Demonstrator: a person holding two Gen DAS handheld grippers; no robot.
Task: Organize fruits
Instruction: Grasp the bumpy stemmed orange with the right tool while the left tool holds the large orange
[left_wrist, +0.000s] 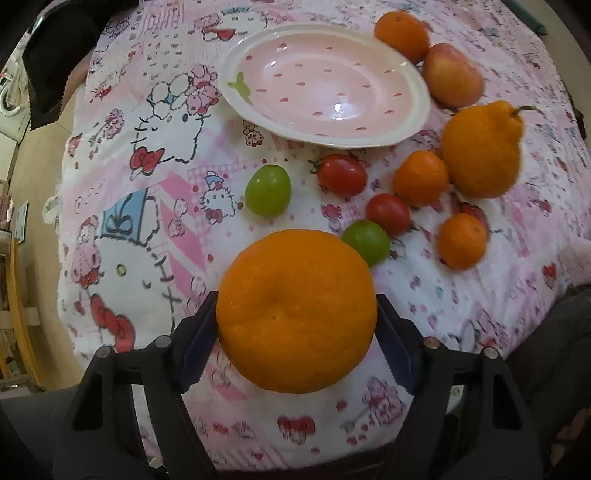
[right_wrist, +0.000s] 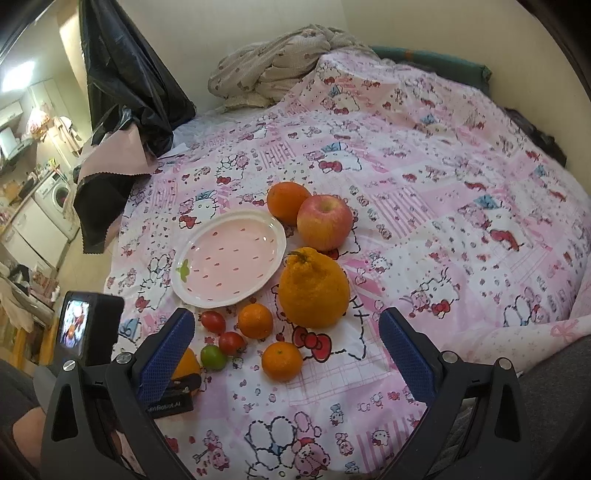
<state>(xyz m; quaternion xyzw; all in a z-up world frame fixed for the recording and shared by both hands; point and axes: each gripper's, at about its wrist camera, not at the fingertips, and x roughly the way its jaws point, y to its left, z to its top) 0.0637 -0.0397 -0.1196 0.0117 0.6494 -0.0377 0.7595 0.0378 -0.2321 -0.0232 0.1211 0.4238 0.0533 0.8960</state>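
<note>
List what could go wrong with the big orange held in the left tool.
The large orange bulges well past the left tool pads, so it may slip out. The green fruit lies just beyond it and could be knocked rolling. The pink plate sits on soft bedding, so it may tip under a heavy drop.

The left gripper (left_wrist: 296, 321) has its two blue-padded fingers (left_wrist: 197, 341) pressed against either side of a large orange (left_wrist: 295, 310), while the right gripper (right_wrist: 286, 349) hangs spread wide, gripping nothing.
</note>
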